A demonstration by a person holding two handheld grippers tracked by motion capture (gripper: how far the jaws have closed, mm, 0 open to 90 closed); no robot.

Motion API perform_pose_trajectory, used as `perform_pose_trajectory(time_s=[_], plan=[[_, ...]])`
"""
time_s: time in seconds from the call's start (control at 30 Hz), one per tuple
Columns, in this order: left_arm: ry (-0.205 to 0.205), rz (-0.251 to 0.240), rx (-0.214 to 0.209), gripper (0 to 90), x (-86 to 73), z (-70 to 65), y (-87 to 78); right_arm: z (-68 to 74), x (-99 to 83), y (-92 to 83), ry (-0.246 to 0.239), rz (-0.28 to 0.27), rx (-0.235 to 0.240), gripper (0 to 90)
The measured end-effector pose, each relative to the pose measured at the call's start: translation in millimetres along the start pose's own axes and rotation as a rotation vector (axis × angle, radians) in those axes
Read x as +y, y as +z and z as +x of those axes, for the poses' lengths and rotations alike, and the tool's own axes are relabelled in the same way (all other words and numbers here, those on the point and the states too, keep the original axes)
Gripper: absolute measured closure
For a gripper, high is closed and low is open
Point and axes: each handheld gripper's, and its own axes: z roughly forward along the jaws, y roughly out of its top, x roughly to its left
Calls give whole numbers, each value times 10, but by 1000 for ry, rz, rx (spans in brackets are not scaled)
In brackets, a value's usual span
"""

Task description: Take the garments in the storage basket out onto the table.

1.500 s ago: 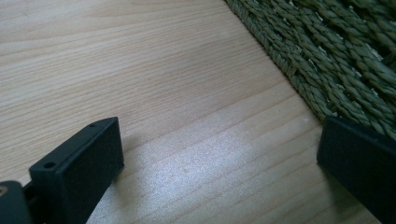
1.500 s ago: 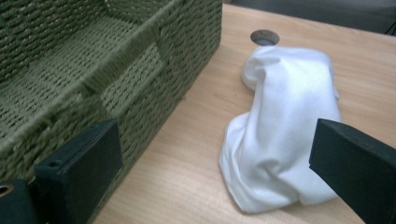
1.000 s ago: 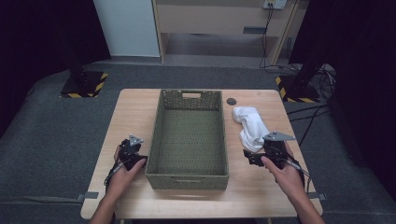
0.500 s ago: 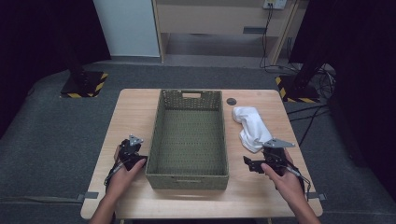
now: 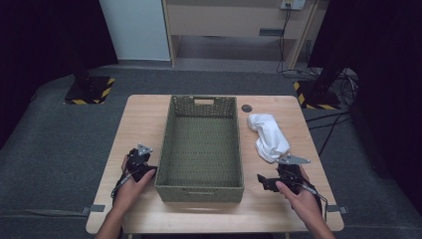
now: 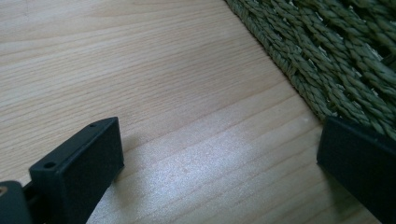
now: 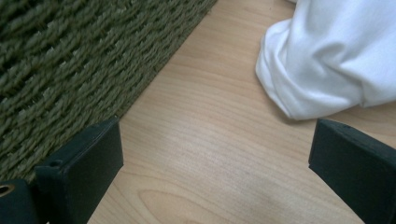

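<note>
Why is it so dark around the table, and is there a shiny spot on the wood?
In the high view, light falls on the pale wooden table while the room's edges stay black. In the left gripper view, a pale sheen sits on the wood beside the green woven basket, and the black jaws look slightly soft.

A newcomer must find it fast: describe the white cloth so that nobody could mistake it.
Start at the wooden table and find the green woven basket in its middle. On the bare wood to the basket's right lies the white cloth, crumpled and soft. It is the only white thing there, unlike the small dark disc beyond it.
</note>
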Motion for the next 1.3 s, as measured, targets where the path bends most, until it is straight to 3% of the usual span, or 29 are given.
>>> perform_pose_trajectory(time_s=[0.37,0.47,0.6,0.73,0.87,1.0,1.3], plan=[[0,0,0,0,0,0,0,14,-117,118,4,36,-8,32],[0,0,0,0,0,0,0,-1,-183,176,33,46,-6,30],[0,0,0,0,0,0,0,-10,-265,238,34,70,-12,31],[0,0,0,0,0,0,0,-2,-304,268,40,64,-10,19],[0,0,0,0,0,0,0,24,-314,298,14,55,-24,3],[0,0,0,0,0,0,0,84,-327,354,-35,41,-77,2],[0,0,0,0,0,0,0,94,-351,331,-40,42,-72,3]])
